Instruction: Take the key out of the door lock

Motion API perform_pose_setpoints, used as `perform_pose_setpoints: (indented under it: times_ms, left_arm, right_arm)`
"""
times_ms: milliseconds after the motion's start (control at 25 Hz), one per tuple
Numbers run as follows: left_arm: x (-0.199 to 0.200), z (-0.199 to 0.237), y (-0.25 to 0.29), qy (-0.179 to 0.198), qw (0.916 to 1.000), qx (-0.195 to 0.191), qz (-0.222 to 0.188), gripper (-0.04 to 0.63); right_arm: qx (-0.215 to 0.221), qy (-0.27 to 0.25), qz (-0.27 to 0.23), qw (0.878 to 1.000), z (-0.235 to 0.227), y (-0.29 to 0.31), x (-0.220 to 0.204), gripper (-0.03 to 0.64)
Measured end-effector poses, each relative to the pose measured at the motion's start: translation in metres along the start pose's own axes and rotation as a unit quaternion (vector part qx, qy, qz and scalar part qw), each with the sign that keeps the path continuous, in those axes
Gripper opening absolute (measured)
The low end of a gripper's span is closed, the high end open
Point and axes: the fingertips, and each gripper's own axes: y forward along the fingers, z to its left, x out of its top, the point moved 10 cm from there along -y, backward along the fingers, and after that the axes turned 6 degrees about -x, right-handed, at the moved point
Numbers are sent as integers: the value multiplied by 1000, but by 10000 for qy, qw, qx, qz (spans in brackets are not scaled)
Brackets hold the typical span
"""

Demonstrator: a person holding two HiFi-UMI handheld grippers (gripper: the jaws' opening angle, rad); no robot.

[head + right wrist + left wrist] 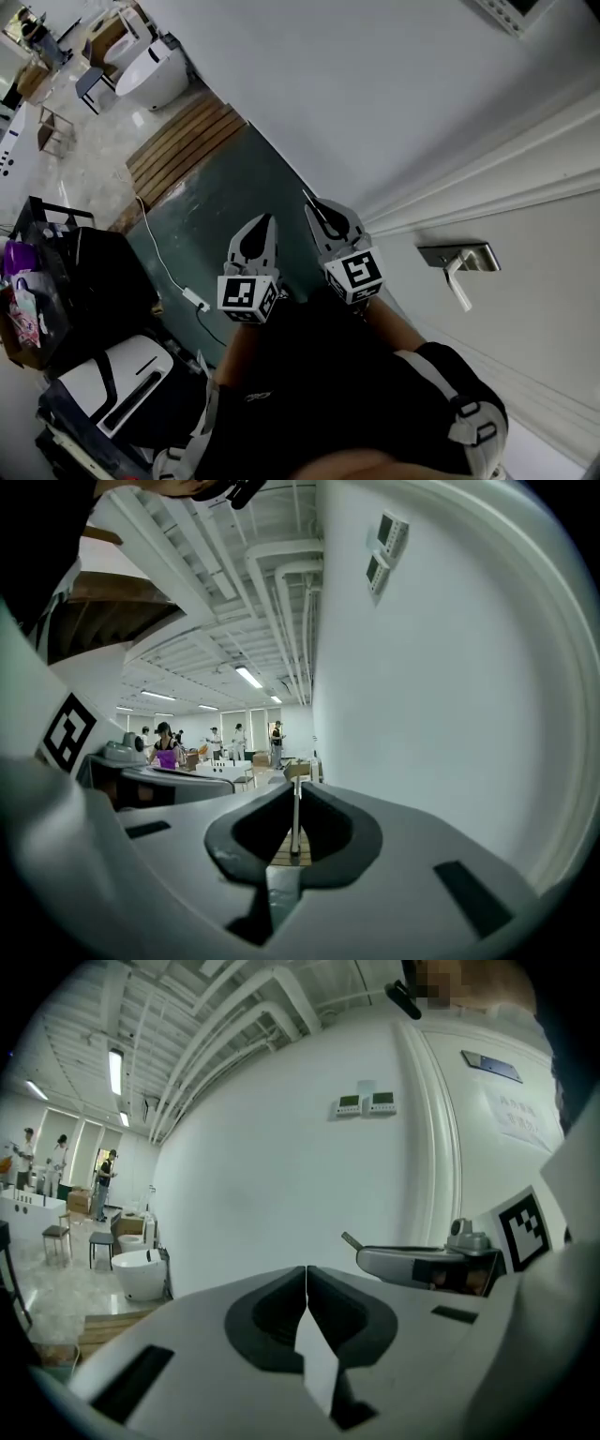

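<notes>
My right gripper (296, 785) is shut on a thin metal key (296, 819), which stands on edge between the pads with its tip poking past them. In the left gripper view the key's tip (350, 1239) sticks out of the right gripper (367, 1254). My left gripper (307, 1269) is shut with nothing in it. In the head view both grippers, left (271, 219) and right (310, 202), are held side by side in front of the white wall. They are well left of the silver door handle (459, 258) on the white door (544, 281). The lock itself is not visible.
A white door frame (487, 178) runs between wall and door. A black cart (84, 281) and a white appliance (117, 380) stand at the lower left. A white cable with a power strip (194, 300) lies on the green floor. A bathtub (150, 70) and people stand far off.
</notes>
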Motion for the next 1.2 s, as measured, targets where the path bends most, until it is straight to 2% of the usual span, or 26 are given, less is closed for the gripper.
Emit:
perform_pose_setpoints:
  times_ms: [200, 480, 920, 1200]
  left_arm:
    - [32, -2, -13, 140, 9991, 78, -403, 24]
    - [56, -7, -21, 328, 9964, 160, -767, 25]
    - [71, -11, -26, 441, 9944, 128, -955, 24]
    - [67, -18, -26, 420, 9948, 14, -924, 25]
  right_arm:
    - [107, -170, -425, 9989, 7, -3, 27, 31]
    - [158, -212, -755, 9968, 8, -7, 53, 31]
    - [46, -337, -976, 9946, 9, -13, 61, 31]
    - [-74, -408, -989, 9942, 9, -23, 64, 31]
